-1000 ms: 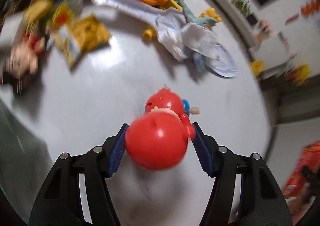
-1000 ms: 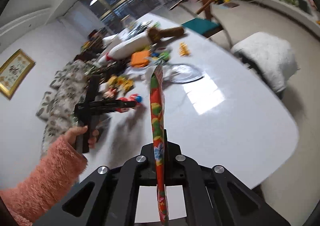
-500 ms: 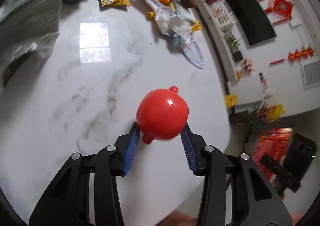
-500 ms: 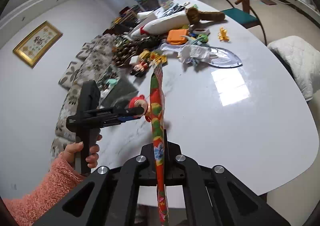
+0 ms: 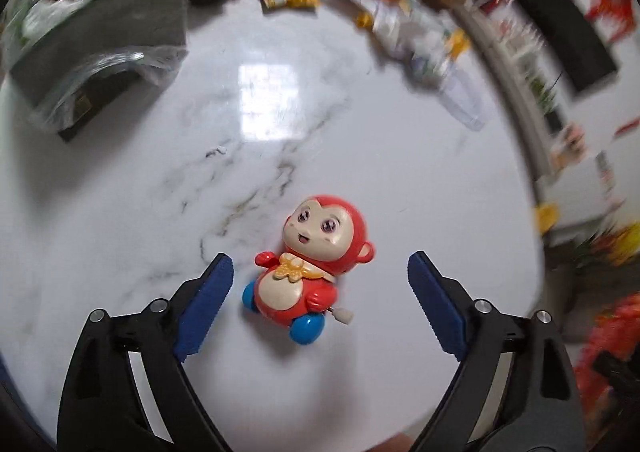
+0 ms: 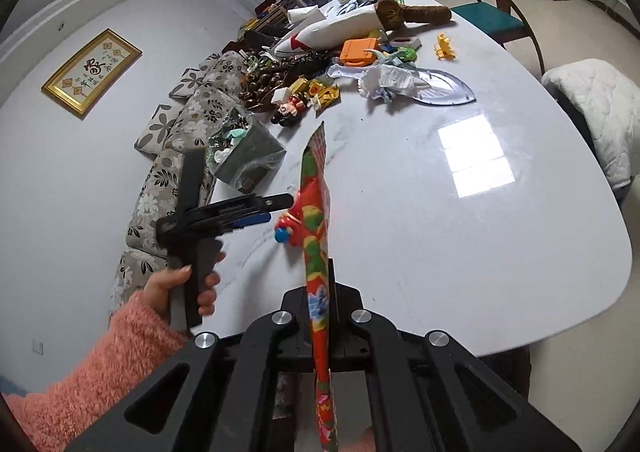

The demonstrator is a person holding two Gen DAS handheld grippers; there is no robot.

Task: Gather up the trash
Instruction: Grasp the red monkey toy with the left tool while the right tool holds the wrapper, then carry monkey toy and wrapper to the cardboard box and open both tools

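Note:
A red wind-up monkey toy [image 5: 320, 228] lies face-up on the white marble table [image 5: 120, 211]. My left gripper [image 5: 320, 262] points down over it; its jaws are opening and the blue pads [image 5: 208, 304] stand well clear on either side. In the right wrist view the left gripper [image 6: 280, 207], held by a hand in a pink sleeve, hovers beside the toy [image 6: 285, 232]. My right gripper [image 6: 320, 284] is shut on a long red printed wrapper [image 6: 316, 219] that sticks up edge-on.
A dark bin lined with a clear bag [image 6: 244, 155] stands at the table's left edge, also in the left wrist view [image 5: 100, 31]. Farther back lie yellow snack packets [image 6: 320, 91], a crumpled white wrapper [image 6: 384, 81] and an orange case [image 6: 358, 51]. A chair [image 6: 492, 11] stands beyond.
The left gripper carried the toy toward the table's near end, then let it go: the jaws have spread and the toy now lies on the table. The right gripper still holds the wrapper.

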